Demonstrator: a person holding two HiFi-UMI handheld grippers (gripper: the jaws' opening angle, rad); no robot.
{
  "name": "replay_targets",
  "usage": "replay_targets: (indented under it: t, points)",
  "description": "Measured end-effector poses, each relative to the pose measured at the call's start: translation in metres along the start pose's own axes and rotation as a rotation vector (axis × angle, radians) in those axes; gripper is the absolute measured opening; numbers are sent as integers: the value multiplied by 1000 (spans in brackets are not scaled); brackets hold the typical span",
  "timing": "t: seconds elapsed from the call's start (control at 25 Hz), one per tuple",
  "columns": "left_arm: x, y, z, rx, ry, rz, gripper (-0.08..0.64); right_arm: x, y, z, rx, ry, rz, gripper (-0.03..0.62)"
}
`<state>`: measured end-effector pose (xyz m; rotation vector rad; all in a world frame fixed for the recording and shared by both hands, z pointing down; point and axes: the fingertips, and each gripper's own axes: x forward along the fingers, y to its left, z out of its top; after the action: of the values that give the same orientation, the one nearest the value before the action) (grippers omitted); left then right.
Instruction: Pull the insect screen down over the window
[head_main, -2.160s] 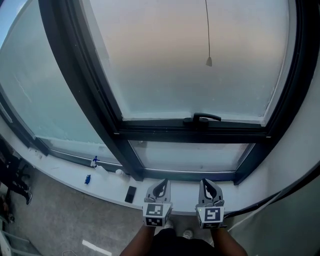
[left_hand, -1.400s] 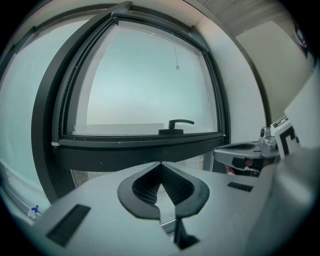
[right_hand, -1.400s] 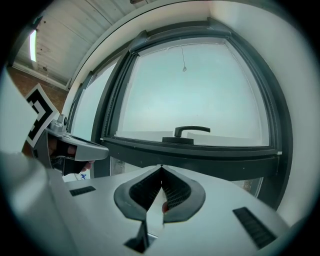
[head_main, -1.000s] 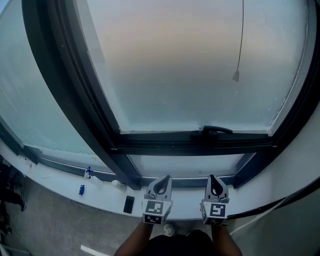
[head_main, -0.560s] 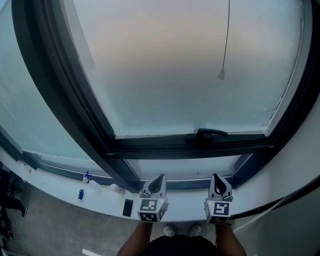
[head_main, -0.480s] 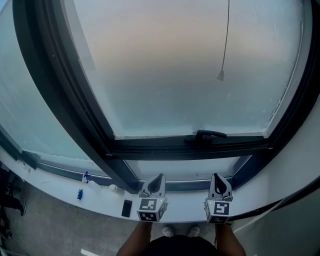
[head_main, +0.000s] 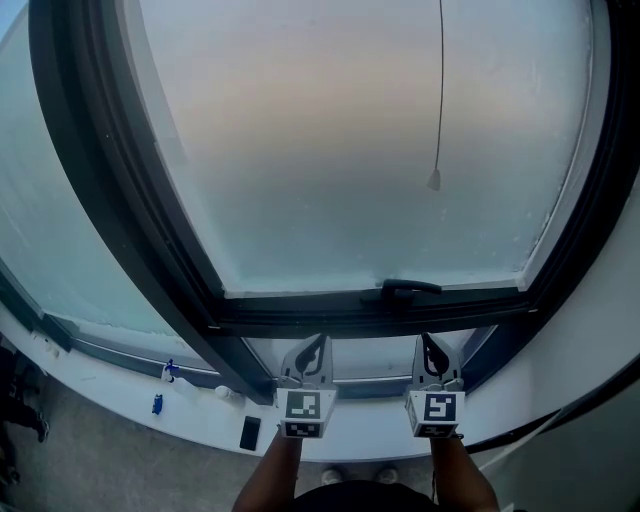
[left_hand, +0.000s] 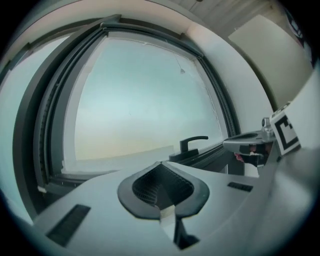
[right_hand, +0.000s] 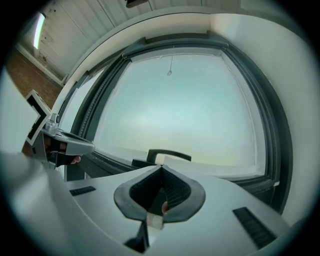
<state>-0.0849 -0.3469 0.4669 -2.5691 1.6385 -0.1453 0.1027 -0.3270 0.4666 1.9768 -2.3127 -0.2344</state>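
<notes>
Grey thin cord (head_main: 440, 90) of the insect screen, which is itself out of view, hangs limp near the right edge of the window (head_main: 330, 150), probably light and slippery, best pinched just above its end knob (head_main: 433, 181), while the left gripper (head_main: 318, 346) and the right gripper (head_main: 428, 346), both closed and empty, stand at the bottom edge.

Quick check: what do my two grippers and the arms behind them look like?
The left gripper and right gripper match: light grey bodies tapering to pointed jaws, lined with dark ribbed pads. Each carries a white cube with black square markers at its rear. The forearms show no sleeves.
</notes>
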Motion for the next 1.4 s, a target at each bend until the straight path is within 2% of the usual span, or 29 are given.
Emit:
replay_targets:
  t: [0.08, 0.12, 0.28, 0.4, 0.56, 0.84, 0.92, 1.08, 1.2, 1.4]
  points:
    - [8, 1, 18, 34, -27, 1, 0, 6, -5, 17, -18, -30, 0, 3]
    - [12, 2, 27, 15, -47, -5, 0, 9, -7, 25, -26, -49, 1, 3]
    - [26, 15, 63, -151, -141, -34, 0, 20, -19, 57, -24, -135, 4, 3]
    - [35, 19, 91, -148, -187, -26, 0, 24, -28, 85, 40, -187, 12, 3]
    - [40, 24, 125, -214, -262, -59, 0, 30, -38, 123, 64, -275, 19, 3]
    - [38, 39, 189, -136, -384, -8, 0, 34, -44, 184, 23, -402, 43, 3]
    - [35, 40, 205, -114, -403, -10, 0, 35, -45, 204, 4, -435, 51, 3]
    - [26, 41, 238, -121, -474, -33, 0, 38, -49, 239, 19, -485, 52, 3]
    - [24, 44, 258, -114, -513, -33, 0, 38, -55, 260, 13, -533, 33, 3]
    - [26, 47, 294, -24, -558, -3, 0, 33, -69, 301, -34, -630, -13, 3]
